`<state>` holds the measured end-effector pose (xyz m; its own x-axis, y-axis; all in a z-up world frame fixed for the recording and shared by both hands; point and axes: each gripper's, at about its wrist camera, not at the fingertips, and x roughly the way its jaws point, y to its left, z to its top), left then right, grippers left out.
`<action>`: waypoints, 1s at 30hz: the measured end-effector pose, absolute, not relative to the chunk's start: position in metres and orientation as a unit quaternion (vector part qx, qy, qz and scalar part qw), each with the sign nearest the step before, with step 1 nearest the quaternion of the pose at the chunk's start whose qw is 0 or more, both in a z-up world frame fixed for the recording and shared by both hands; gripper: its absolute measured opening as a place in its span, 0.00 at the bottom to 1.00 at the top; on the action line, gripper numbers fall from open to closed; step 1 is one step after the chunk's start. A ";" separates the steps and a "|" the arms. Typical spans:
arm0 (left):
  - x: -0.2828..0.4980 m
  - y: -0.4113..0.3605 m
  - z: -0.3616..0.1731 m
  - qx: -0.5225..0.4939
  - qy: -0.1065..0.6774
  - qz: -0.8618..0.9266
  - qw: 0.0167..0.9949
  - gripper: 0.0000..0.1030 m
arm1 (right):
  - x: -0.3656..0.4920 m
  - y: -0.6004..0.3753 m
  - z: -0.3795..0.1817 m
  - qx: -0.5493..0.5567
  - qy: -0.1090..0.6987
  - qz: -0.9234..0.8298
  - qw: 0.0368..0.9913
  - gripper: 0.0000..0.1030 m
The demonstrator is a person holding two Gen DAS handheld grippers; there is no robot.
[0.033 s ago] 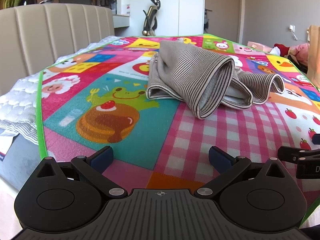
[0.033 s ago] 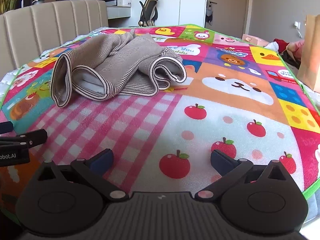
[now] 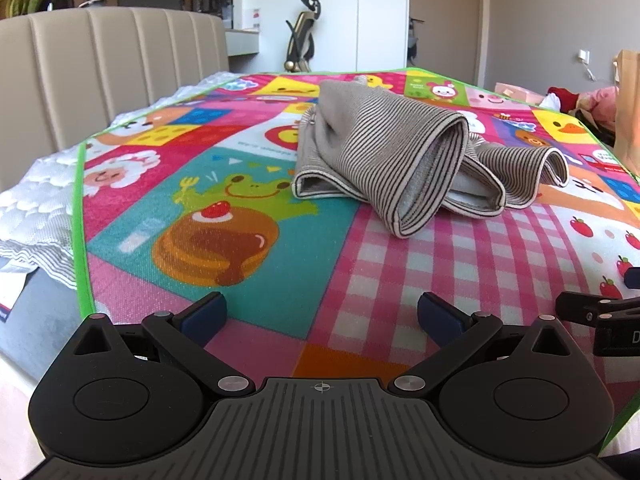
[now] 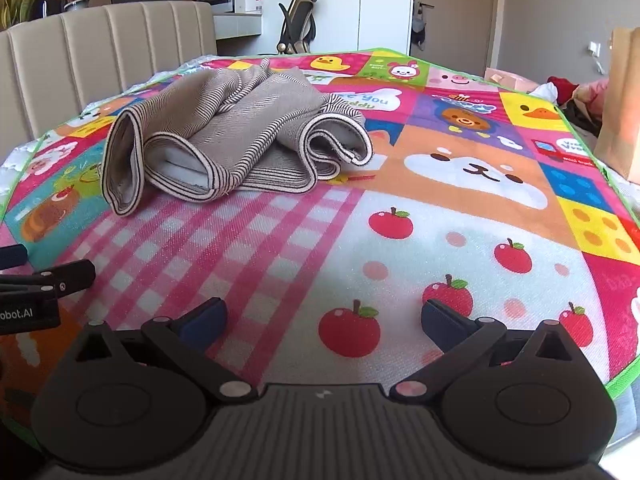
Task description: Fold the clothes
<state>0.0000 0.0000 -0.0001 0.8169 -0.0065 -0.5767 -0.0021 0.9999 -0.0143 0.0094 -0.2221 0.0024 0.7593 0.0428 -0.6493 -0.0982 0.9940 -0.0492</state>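
Observation:
A grey, thinly striped garment (image 3: 384,148) lies crumpled in loose rolls on the colourful cartoon play mat (image 3: 248,292), towards its far middle. In the right wrist view the same garment (image 4: 240,136) sits up and to the left on the mat (image 4: 460,248). My left gripper (image 3: 322,312) hovers low over the mat's near edge, open, with nothing between its blue pads, well short of the cloth. My right gripper (image 4: 324,316) is open too, over the printed apples, empty. Each gripper's side shows at the edge of the other's view.
A beige padded headboard (image 3: 100,72) runs along the left. White quilted bedding (image 3: 36,208) pokes out beyond the mat's green border. A brown paper bag (image 4: 622,108) and a heap of red and pink things (image 3: 588,100) stand at the right. An office chair (image 4: 298,20) is far behind.

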 end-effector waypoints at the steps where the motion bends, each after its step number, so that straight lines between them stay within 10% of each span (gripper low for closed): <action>1: 0.000 0.000 0.000 -0.007 0.302 -0.001 0.953 1.00 | 0.009 -0.222 0.002 -0.038 0.344 0.039 0.937 1.00; 30: 0.002 0.002 -0.001 -0.012 0.302 -0.002 0.953 1.00 | 0.007 -0.224 0.001 -0.016 0.333 0.050 0.941 1.00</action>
<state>0.0020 0.0024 -0.0013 0.8173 -0.0113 -0.5761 -0.0032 0.9997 -0.0241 0.0074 -0.2238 0.0015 0.7733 0.0833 -0.6286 -0.1046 0.9945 0.0031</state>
